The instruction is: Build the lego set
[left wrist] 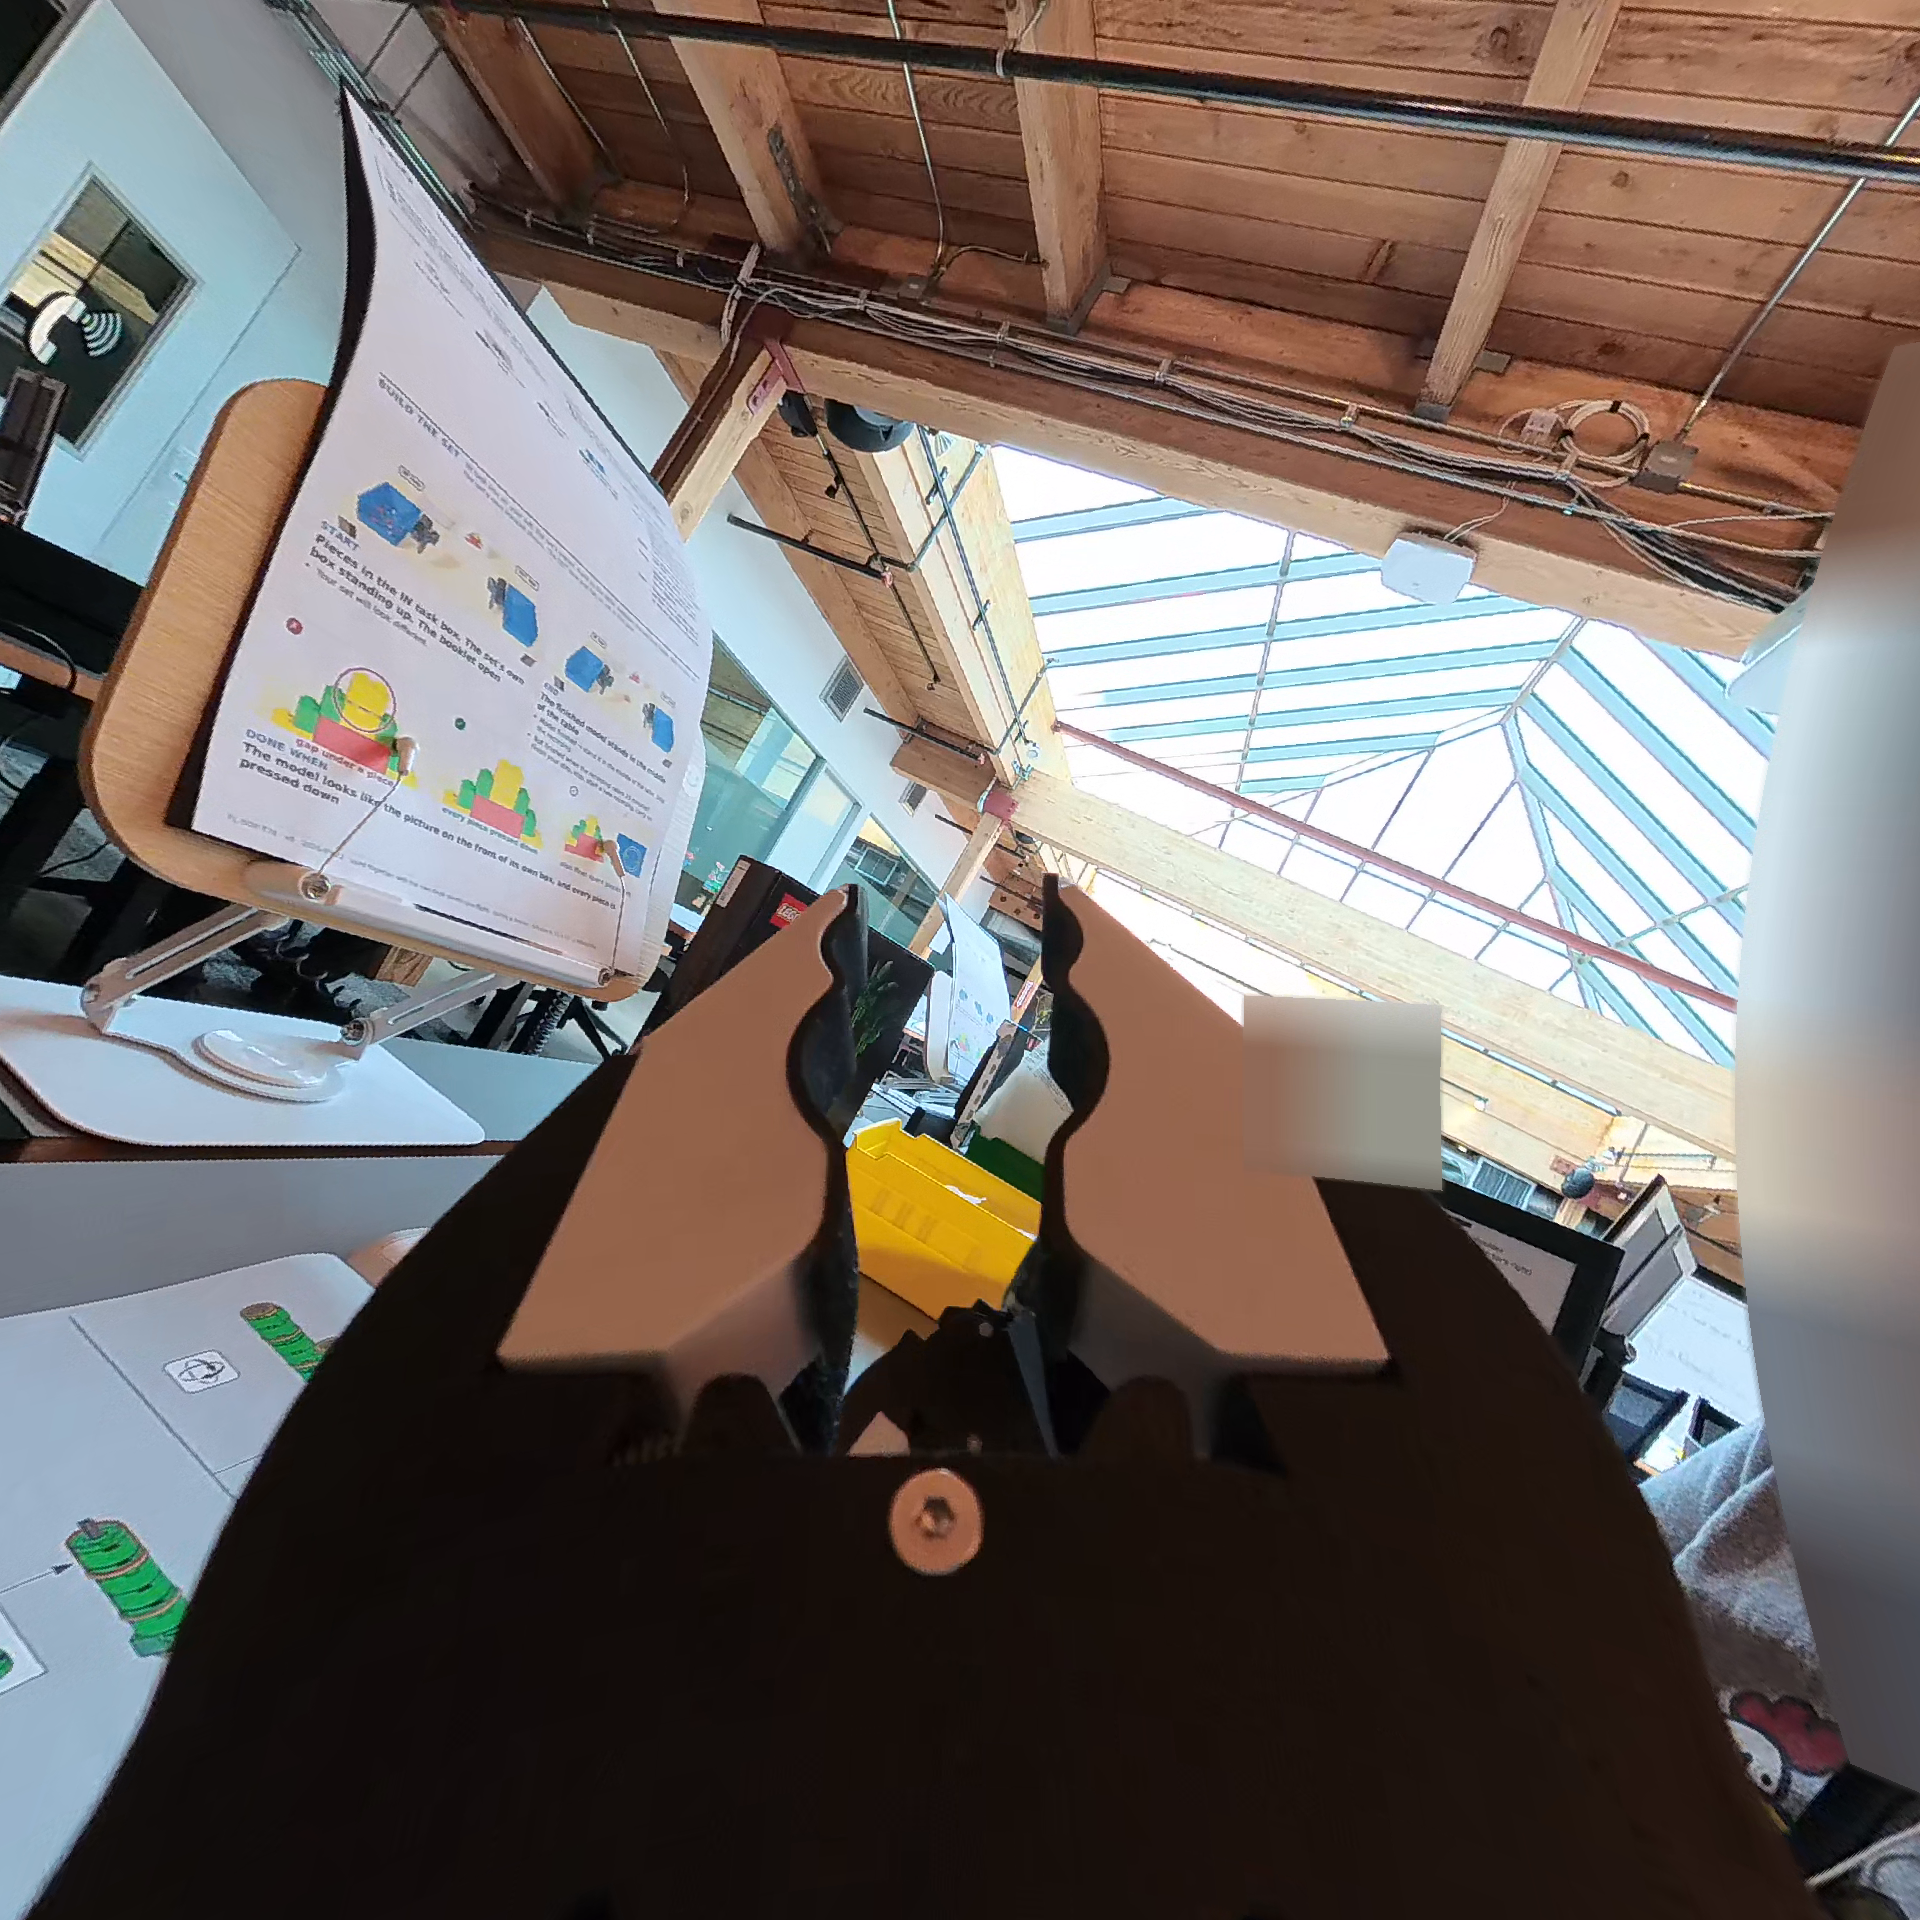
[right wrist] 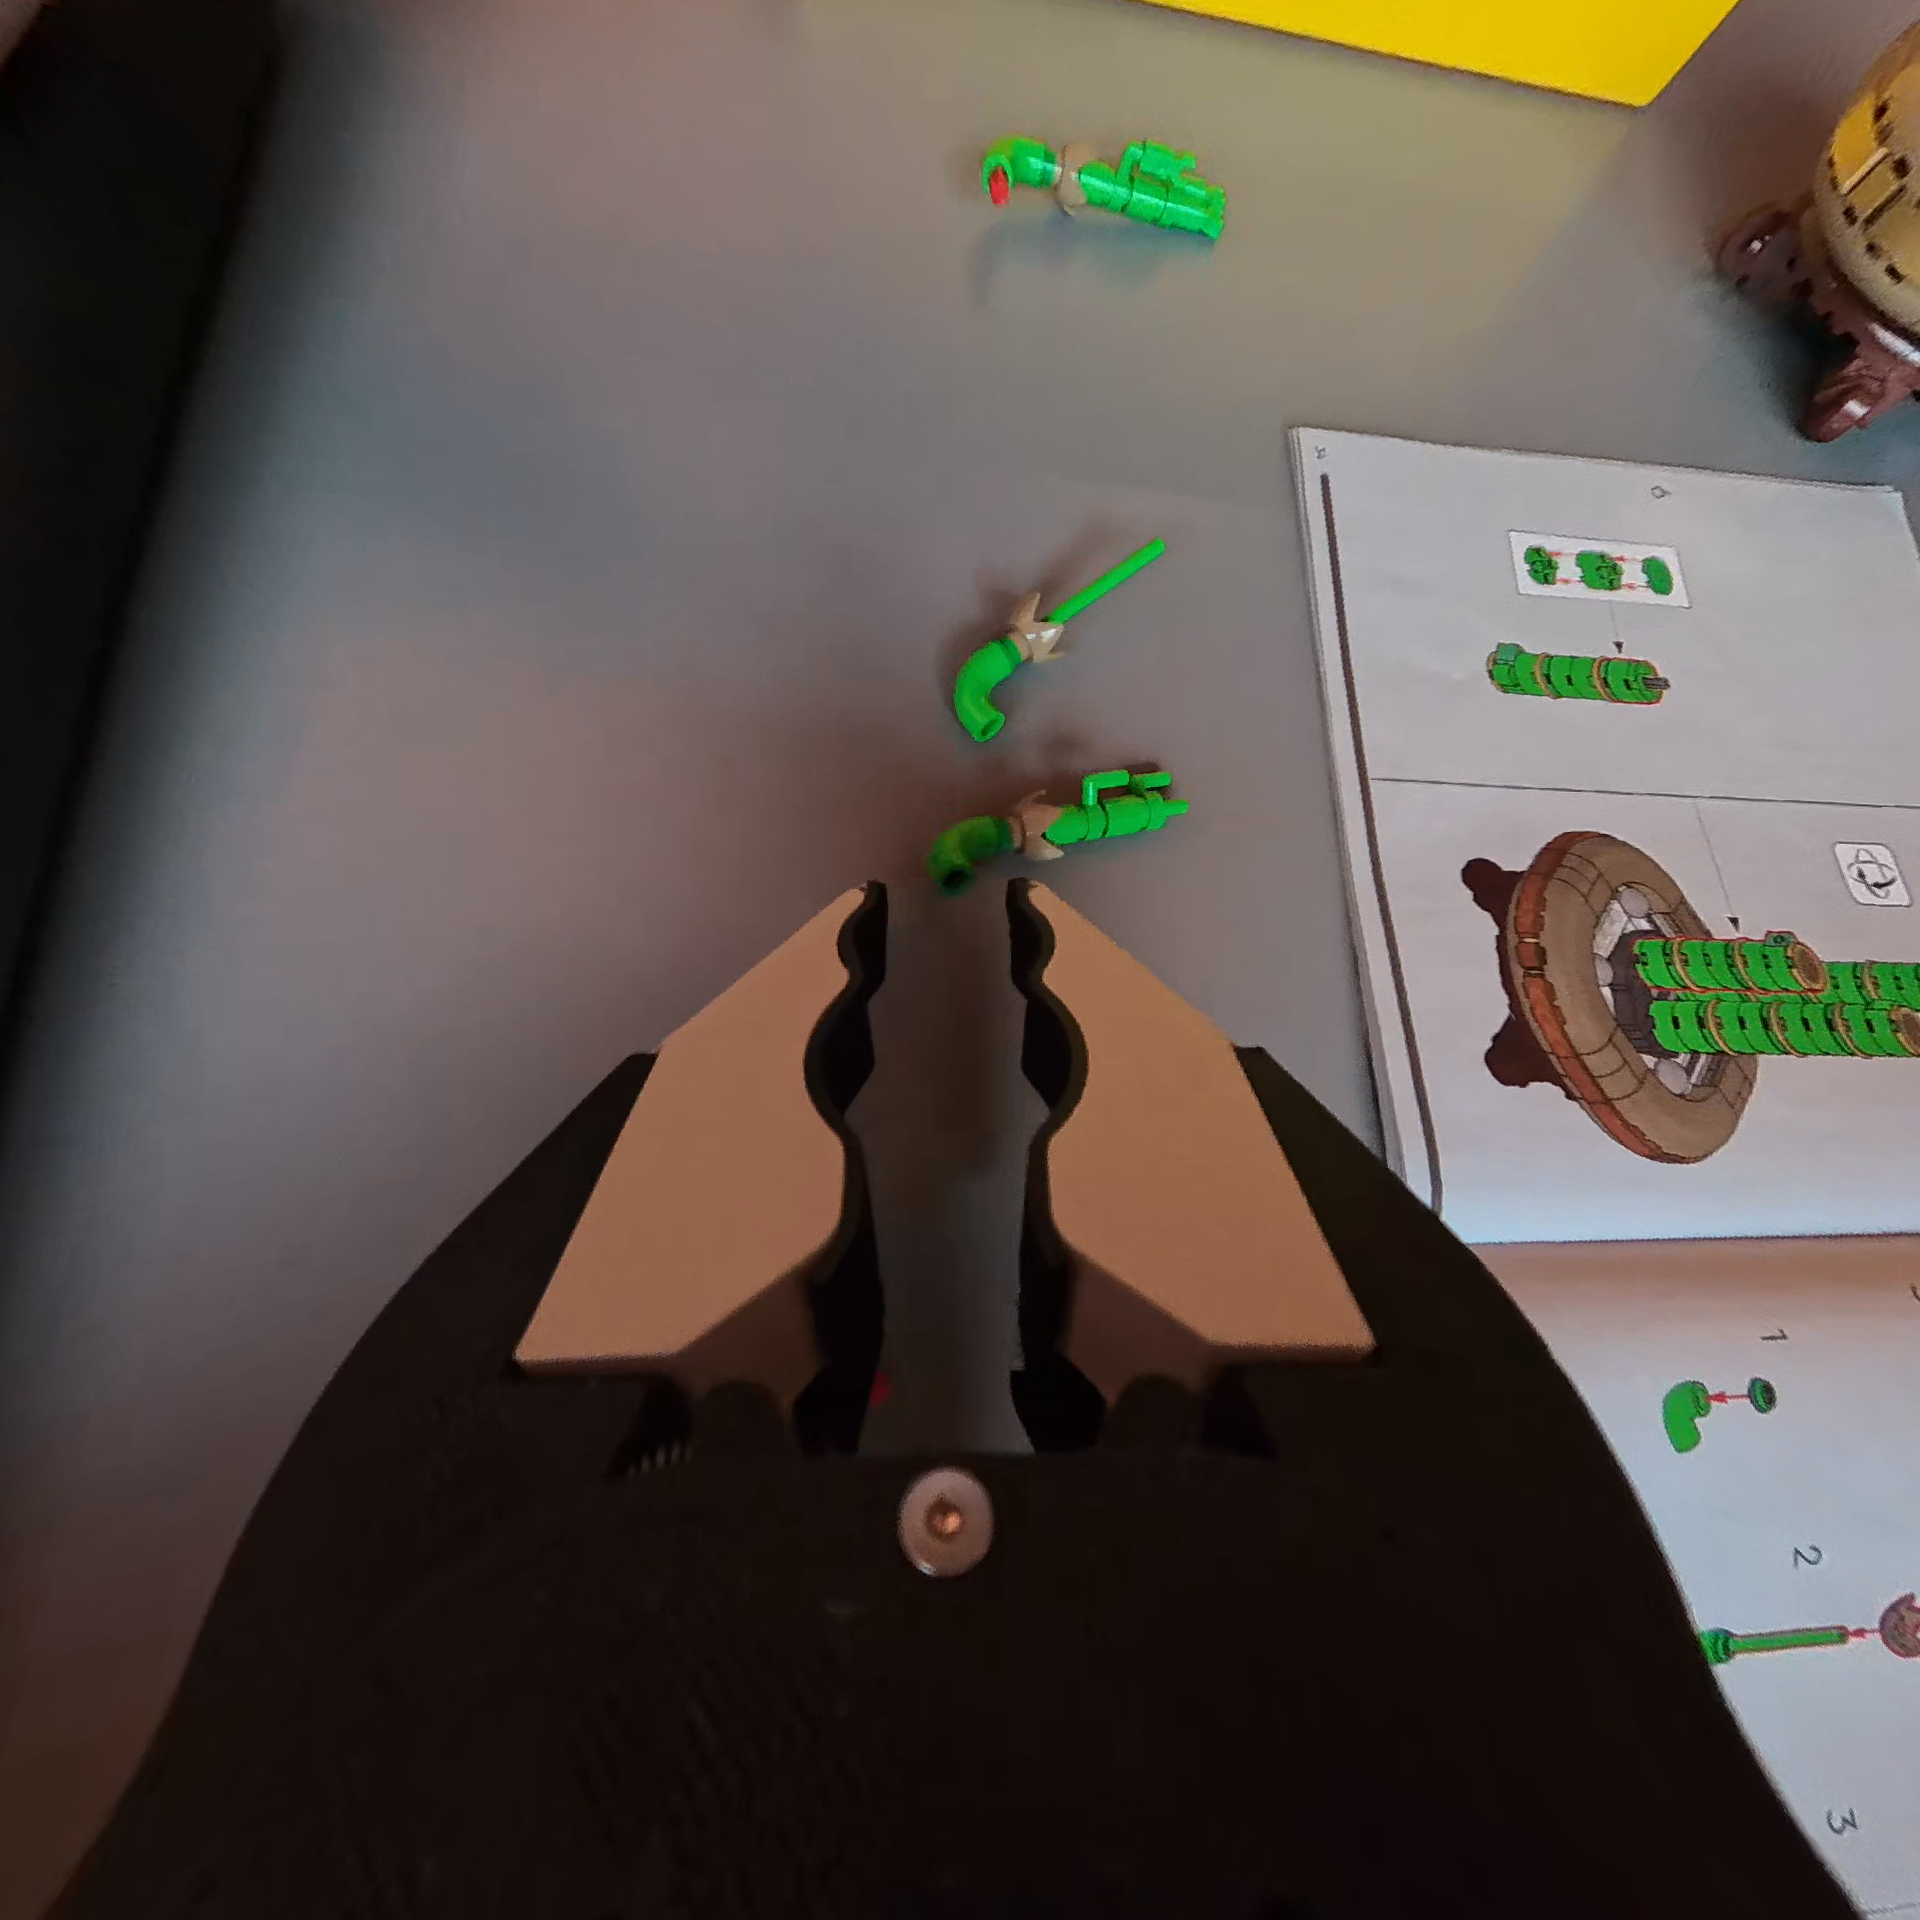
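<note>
In the right wrist view three green stalk pieces lie on the grey table. The nearest stalk (right wrist: 1060, 826) has a curved end just beyond my right gripper (right wrist: 945, 888), which is open and empty above the table. A second stalk with a thin green rod (right wrist: 1023, 649) lies past it, and a third with a red tip (right wrist: 1107, 187) lies farther off. A brown and tan round lego base (right wrist: 1860, 239) stands at the right edge. My left gripper (left wrist: 948, 899) is open and empty, tilted up toward the ceiling.
The open instruction booklet (right wrist: 1621, 831) lies right of the stalks; it also shows in the left wrist view (left wrist: 135, 1455). A yellow bin (left wrist: 935, 1216) sits beyond the left fingers. A sheet on a wooden stand (left wrist: 447, 644) rises at the left. Yellow sheet corner (right wrist: 1455, 31) at the top.
</note>
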Demonstrator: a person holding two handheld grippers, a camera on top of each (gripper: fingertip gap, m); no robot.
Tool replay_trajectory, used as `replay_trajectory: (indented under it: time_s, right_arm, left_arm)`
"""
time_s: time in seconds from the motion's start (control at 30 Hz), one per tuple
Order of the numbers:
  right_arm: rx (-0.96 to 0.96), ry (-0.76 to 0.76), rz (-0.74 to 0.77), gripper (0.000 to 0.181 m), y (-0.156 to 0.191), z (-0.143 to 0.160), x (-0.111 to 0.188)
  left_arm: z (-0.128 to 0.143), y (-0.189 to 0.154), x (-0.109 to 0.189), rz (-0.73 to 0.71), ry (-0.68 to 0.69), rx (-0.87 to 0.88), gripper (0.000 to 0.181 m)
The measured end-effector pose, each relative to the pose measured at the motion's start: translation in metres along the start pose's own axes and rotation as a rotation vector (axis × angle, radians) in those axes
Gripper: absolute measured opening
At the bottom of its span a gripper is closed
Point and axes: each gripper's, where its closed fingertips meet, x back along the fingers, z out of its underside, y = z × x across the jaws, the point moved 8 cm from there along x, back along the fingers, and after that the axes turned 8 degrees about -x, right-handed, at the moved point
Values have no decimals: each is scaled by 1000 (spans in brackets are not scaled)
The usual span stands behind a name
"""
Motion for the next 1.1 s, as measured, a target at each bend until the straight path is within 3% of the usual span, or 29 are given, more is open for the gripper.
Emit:
replay_trajectory:
  time_s: [0.13,0.3,0.4,0.57,0.8,0.87,1.0,1.1]
  right_arm:
    - [52,-78,56,25,13,-18,4]
    - [97,-26,188,23,5,-27,-9]
    - [-41,-21,225,18,-8,-28,-6]
    - [-309,0,215,24,-3,-26,1]
    - [-411,101,192,24,0,-13,-11]
    - [-411,125,140,10,2,-10,-13]
    - [-380,54,129,8,4,-12,-7]
    - [-376,-150,104,8,1,-24,19]
  left_arm:
    - [0,2,1,-3,-5,8,32]
    - [1,2,1,-5,3,12,32]
    - [1,5,2,-20,1,28,31]
    - [3,10,4,-59,21,35,30]
    - [8,11,1,-71,60,35,30]
    - [9,12,0,-73,68,38,29]
    - [13,13,-2,-72,86,45,29]
    - [16,14,-4,-65,99,59,29]
